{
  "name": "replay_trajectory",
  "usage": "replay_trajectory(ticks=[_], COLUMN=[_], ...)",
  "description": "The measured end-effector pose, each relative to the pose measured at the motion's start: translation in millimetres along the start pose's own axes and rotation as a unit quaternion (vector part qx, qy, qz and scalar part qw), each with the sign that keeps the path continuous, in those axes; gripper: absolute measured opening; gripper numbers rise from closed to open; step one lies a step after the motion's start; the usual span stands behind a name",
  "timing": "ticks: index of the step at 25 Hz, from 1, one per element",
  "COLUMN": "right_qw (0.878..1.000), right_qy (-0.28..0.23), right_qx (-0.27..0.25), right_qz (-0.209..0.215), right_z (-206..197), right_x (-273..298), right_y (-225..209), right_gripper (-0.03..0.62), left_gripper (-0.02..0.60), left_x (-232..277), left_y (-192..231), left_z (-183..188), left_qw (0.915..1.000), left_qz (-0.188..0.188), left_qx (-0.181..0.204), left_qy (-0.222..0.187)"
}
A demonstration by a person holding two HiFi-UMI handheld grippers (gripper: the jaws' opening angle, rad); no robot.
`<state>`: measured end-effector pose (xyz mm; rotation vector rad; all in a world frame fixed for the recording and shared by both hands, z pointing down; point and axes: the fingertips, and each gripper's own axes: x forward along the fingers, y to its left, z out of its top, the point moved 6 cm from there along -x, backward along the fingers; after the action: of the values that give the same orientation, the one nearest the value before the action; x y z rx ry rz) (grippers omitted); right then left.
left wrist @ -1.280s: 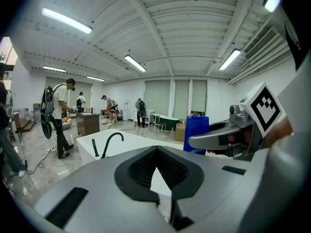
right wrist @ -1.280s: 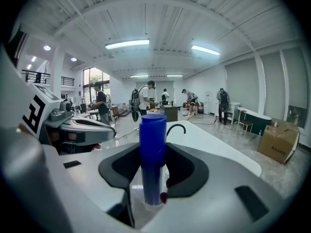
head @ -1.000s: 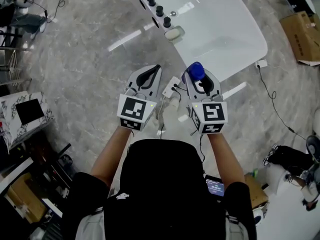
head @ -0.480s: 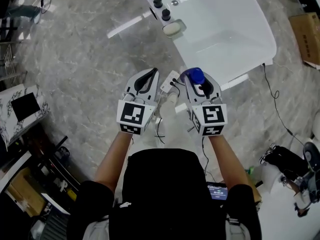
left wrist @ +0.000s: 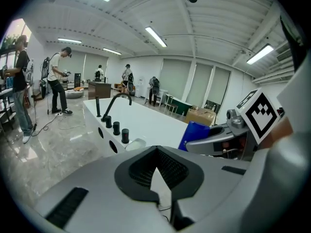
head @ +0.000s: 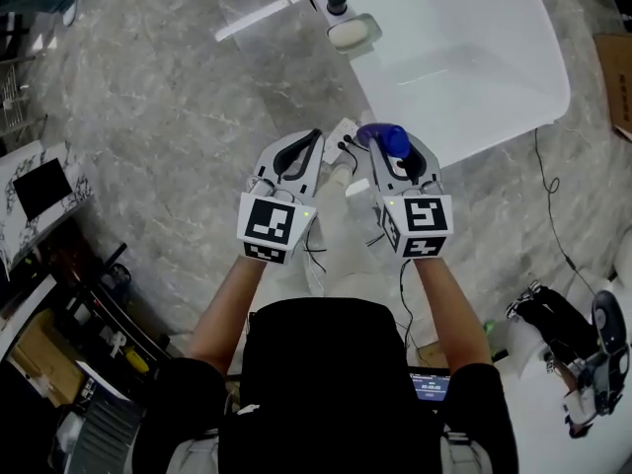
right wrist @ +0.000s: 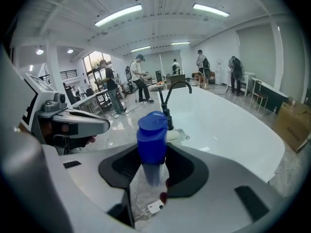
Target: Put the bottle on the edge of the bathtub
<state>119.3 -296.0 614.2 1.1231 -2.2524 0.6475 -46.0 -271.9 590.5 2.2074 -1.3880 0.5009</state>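
A bottle [head: 386, 138] with a blue cap and a clear body [right wrist: 152, 144] stands upright between the jaws of my right gripper [head: 391, 152], which is shut on it. The cap rises above the jaw tips [right wrist: 153, 155]. My left gripper [head: 314, 136] is beside it on the left, jaws closed together with nothing in them [left wrist: 156, 149]. Both hover over the marble floor, just short of the near end of the white bathtub [head: 474, 57]. The tub's flat rim [right wrist: 228, 125] stretches ahead.
A black faucet [right wrist: 170, 89] and round knobs [head: 336, 0] line the tub's left rim, with a soap dish [head: 353, 34] beside them. A power strip with cables [head: 341, 156] lies on the floor below the grippers. Several people stand far off. A cardboard box [head: 617, 77] sits at the right.
Both grippers have come down side by side, the bottle still in the right one. The tub has slid up and to the right in the head view.
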Motion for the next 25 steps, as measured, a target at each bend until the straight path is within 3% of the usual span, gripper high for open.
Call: replay_trajectory(ticks=[11, 25], right_qw=[1.000, 0.997], right_qy=[0.015, 0.016], right_qx=[-0.014, -0.078], right_qz=[0.002, -0.004], right_z=[-8.9, 11.0], right_x=[62.6, 148.8], right_y=[-31.8, -65.6], right_gripper=[0.164, 0.164], left_gripper=[0.011, 0.011], left_x=[30.8, 42.8], left_y=[9.0, 22.1], left_z=[-30.0, -54.4], left_qw=[0.9997, 0.9985], left_qz=[0.008, 0.022], left_qx=[-0.010, -0.027], left_qy=[0.022, 0.041])
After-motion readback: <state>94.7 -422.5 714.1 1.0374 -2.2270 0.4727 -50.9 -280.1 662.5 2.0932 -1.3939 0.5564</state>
